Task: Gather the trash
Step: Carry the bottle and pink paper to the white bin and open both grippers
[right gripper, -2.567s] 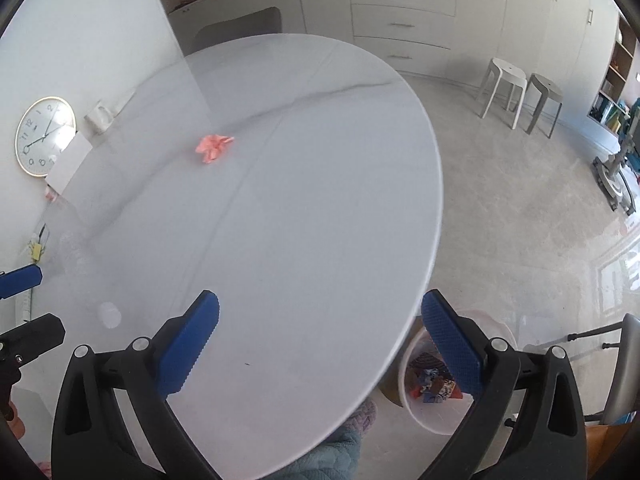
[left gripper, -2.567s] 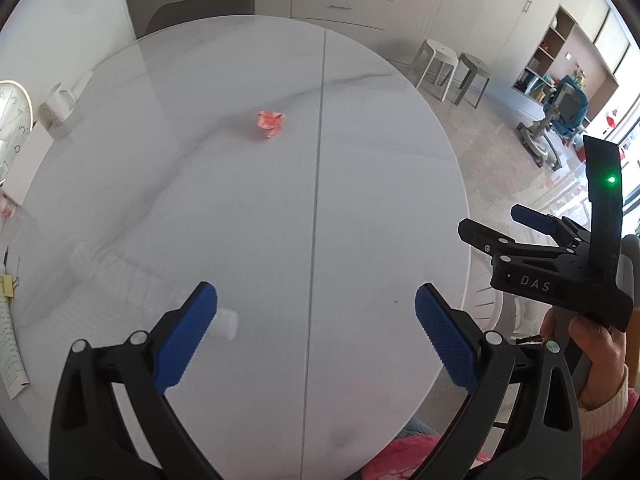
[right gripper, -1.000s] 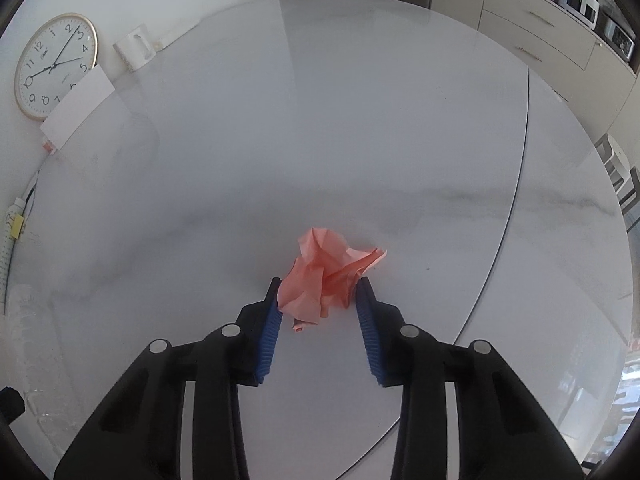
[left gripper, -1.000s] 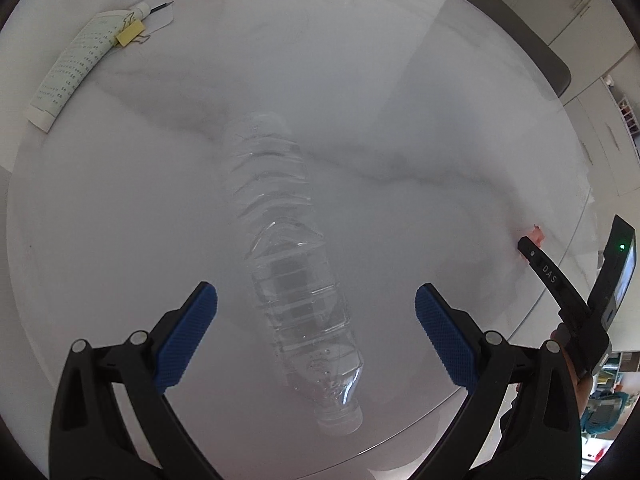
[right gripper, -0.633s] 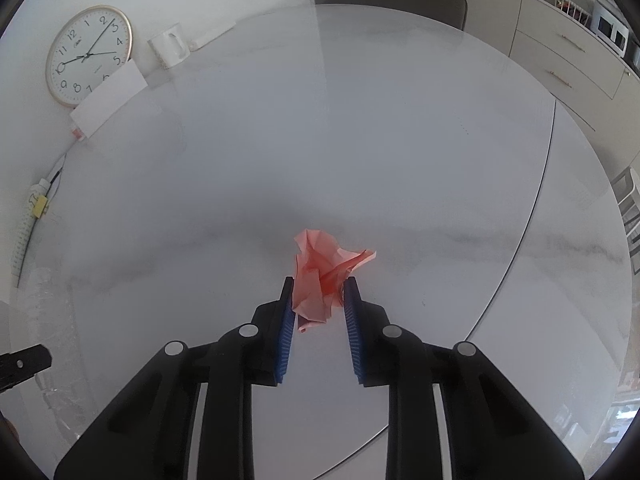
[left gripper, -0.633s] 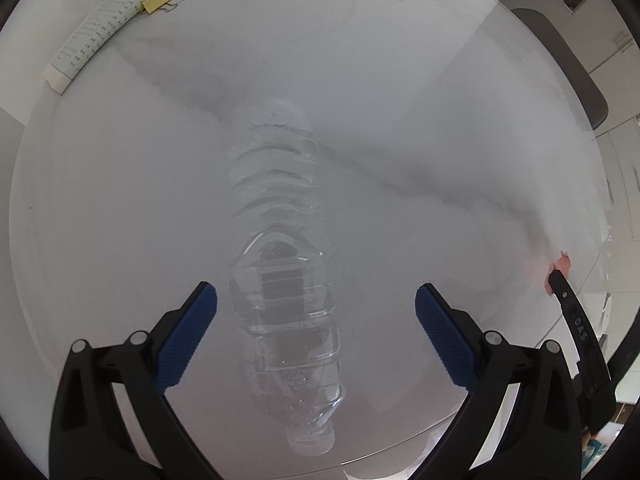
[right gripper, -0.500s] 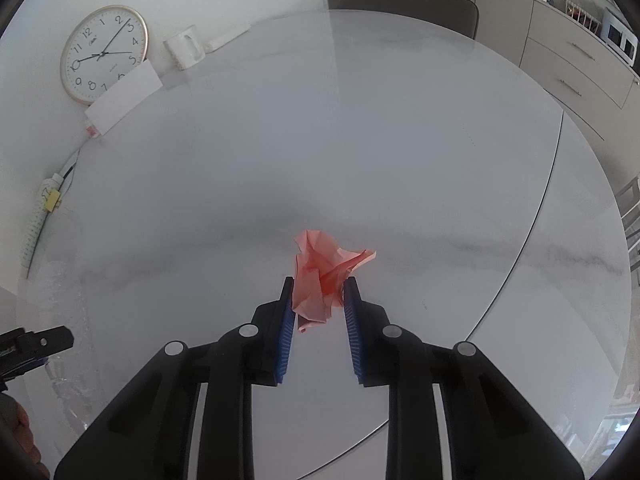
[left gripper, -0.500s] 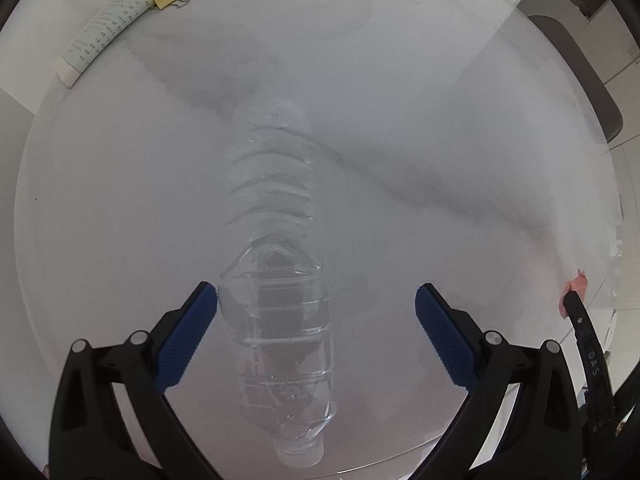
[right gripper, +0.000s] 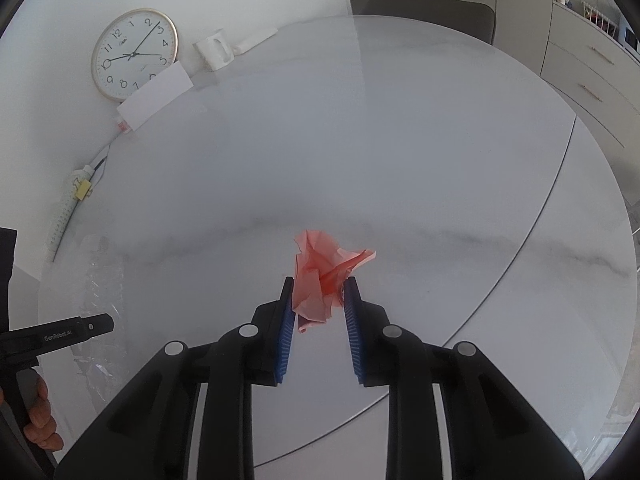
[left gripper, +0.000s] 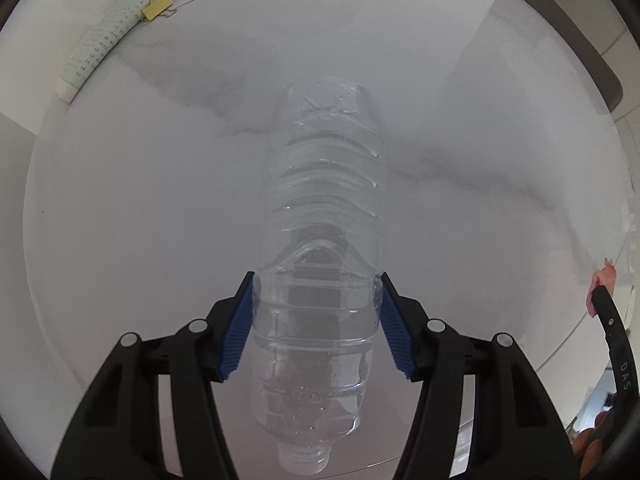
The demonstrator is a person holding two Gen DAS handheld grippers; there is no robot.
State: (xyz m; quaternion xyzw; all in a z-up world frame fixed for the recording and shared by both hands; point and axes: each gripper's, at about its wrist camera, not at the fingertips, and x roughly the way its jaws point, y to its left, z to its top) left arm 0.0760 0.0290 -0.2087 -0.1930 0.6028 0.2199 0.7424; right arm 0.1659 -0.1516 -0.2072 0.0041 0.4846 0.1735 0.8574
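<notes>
Bottle (left gripper: 324, 240): clear plastic, lying flat on the table (left gripper: 160, 208), cap toward the near edge, base pointing to the table's middle. Left tongs (left gripper: 317, 292) straddle its lower body; the jaws have just been closing and both blue pads (left gripper: 236, 332) now touch the bottle's sides, so pinching the bottle. From the right wrist view the bottle (right gripper: 100, 280) is a faint shape by the table's left edge, with the left tongs' black finger over it and a hand (right gripper: 38, 420) on the handle below.

Paper (right gripper: 326, 280): crumpled pink wad, pinched between the right tongs (right gripper: 320, 300), jaws narrow with both pads on it. Cannot tell whether it is clear of the table surface. It sits over the near part of the table, just left of the seam. In the left view the same paper (left gripper: 604, 284) shows at the far right edge with the right tongs' finger against it.

Around the rim at the far-left edge: clock (right gripper: 134, 54) leaning on the wall, white card (right gripper: 156, 94) in front of it, mug (right gripper: 214, 54), rolled sheet (left gripper: 100, 46) with a yellow clip (left gripper: 158, 10). Chair (right gripper: 432, 12) beyond the far edge.
</notes>
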